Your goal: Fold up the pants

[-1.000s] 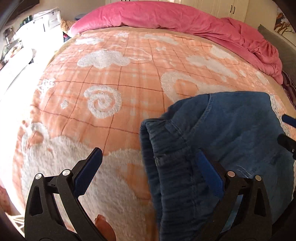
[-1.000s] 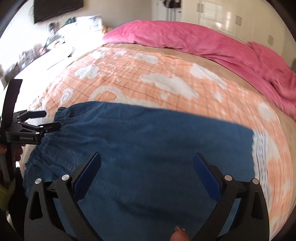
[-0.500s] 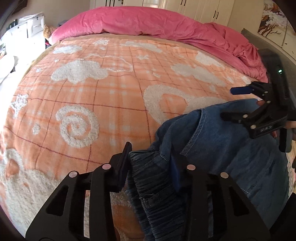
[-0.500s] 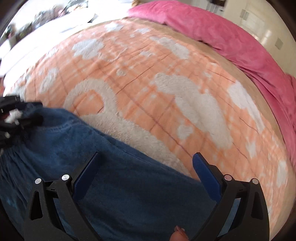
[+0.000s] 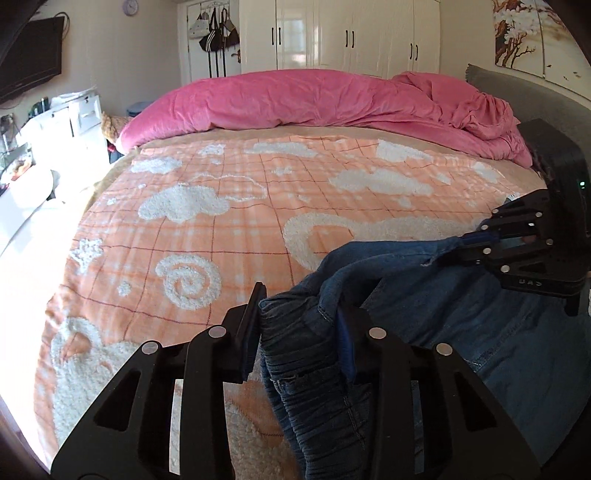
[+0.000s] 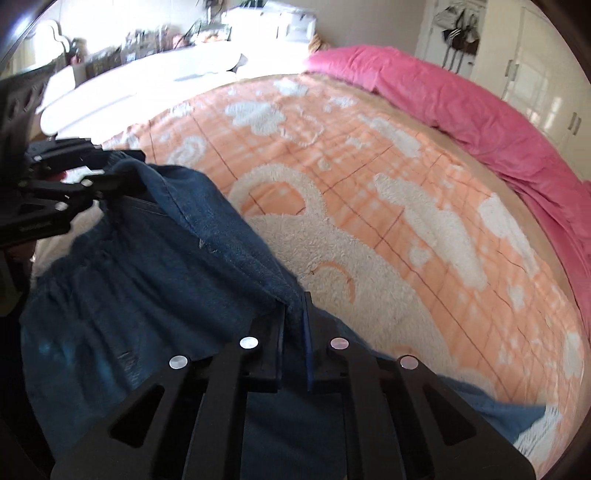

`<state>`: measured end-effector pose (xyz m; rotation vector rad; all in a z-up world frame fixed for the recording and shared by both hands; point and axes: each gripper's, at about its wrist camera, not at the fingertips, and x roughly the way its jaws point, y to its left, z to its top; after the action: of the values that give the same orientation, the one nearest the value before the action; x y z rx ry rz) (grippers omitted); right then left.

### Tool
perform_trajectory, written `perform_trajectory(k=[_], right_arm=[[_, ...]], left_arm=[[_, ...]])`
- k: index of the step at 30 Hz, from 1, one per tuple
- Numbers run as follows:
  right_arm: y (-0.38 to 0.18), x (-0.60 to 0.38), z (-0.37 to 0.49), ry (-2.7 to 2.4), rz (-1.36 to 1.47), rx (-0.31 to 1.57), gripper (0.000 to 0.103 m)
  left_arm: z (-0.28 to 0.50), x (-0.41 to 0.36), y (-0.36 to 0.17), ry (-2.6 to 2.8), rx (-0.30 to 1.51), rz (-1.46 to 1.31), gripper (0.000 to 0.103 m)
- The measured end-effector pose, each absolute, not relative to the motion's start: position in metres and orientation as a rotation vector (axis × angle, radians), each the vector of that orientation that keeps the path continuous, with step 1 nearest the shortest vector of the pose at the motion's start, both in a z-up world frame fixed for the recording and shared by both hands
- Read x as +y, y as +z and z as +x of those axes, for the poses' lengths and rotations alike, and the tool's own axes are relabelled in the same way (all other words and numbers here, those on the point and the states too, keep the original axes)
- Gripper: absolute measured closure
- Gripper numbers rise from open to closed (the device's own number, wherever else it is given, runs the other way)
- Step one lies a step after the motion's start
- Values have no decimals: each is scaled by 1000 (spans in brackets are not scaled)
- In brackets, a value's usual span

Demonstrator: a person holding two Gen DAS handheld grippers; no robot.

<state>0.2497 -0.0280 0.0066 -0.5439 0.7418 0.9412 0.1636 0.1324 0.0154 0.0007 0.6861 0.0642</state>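
An orange plaid blanket with white fluffy shapes is covering the bed, a pink duvet bunching along its far side before white wardrobes. The left claw is pinching the blue pants at their gathered waistband; the right claw is clamping nearly closed on a pants edge, lifting it.

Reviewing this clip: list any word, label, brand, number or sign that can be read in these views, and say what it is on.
"UAS", roughly: pale letters on the body of the right gripper in the left wrist view, too small to be sure.
A pale label on the body of the left gripper in the right wrist view: too blurred to read.
Nothing readable on the pants, blanket or wall clock.
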Motion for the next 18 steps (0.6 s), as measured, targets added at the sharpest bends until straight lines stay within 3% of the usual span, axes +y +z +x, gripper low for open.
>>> perform_trajectory(k=[8,18], right_arm=[[43,-76,179,869,-378,666,96],[23,-98,74,905,-341,687,95]], left_arm=[[125,108,34,58,599,42,75],[48,104,33,-10,638,-57,73]])
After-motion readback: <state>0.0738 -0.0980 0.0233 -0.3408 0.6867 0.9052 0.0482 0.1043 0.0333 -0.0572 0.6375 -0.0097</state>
